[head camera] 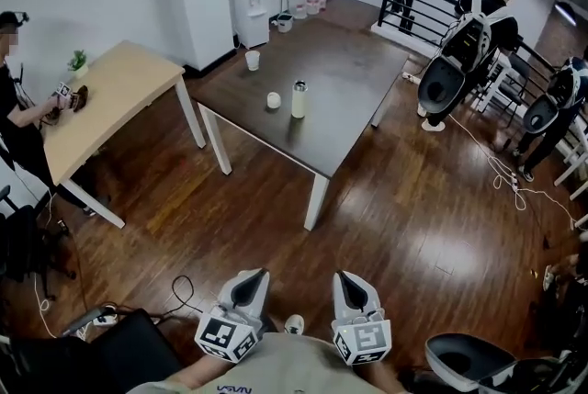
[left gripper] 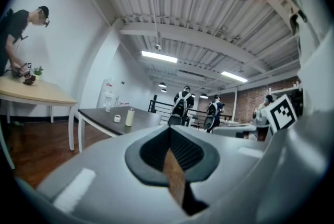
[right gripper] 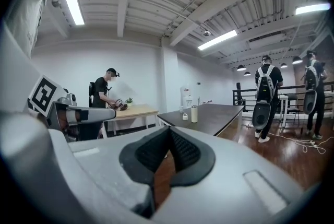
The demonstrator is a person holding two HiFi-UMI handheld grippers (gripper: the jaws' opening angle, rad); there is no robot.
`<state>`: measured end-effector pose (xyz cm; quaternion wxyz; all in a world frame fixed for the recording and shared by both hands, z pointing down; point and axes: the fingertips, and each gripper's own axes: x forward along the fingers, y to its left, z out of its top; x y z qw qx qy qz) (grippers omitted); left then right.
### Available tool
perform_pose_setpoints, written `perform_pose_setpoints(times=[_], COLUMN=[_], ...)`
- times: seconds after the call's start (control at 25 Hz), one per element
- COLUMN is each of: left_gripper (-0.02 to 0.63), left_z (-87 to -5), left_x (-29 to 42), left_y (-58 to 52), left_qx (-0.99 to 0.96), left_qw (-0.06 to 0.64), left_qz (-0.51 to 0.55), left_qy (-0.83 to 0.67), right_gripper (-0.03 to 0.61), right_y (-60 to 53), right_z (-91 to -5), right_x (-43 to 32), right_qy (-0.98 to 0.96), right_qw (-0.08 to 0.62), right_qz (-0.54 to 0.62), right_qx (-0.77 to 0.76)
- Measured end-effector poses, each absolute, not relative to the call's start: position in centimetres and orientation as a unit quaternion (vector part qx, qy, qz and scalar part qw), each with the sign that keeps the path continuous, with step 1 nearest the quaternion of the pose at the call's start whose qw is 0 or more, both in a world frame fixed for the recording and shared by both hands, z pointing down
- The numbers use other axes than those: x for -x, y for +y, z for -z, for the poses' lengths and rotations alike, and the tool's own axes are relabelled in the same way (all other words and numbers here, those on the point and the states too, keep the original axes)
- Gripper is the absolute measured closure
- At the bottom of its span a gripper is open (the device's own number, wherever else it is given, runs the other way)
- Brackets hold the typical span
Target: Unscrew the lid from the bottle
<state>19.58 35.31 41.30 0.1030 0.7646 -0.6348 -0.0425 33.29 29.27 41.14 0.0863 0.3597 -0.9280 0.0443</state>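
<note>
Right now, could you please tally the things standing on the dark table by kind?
Bottle: 1
White cup: 1
Small white round object: 1
Total: 3

The left gripper (head camera: 252,276) and right gripper (head camera: 347,278) are held near the person's body, side by side and slightly apart, both pointing far ahead and roughly level. Each has its jaws pressed together with nothing between them. Their marker cubes face upward.
</note>
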Motion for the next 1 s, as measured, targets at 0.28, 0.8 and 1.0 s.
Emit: perform_pose_setpoints(times=[0.28,0.8,1.0], left_gripper=[0.612,0.612,0.612], left_z=[-40.6,-40.2,-40.4], left_x=[-20.4,-20.0,-19.5], left_y=[35.3,34.6,34.5], left_qx=[-0.769,-0.772,-0.776], left_qw=[0.098,0.098,0.102], left_qz=[0.039,0.036,0.035], left_qy=[-0.631,-0.627,-0.622], right_gripper=[0.581,0.58,0.581], right_y=[29.3,28.7,28.8], right_z=[-40.9,-40.6,-40.8], right_x=[-33.8,-33.0,-32.1], right_qy=[-0.927,-0.93,-0.931], right_qw=[0.088,0.087,0.09], right_qz=[-0.044,-0.044,-0.043], right_qx=[-0.361,-0.355,-0.351])
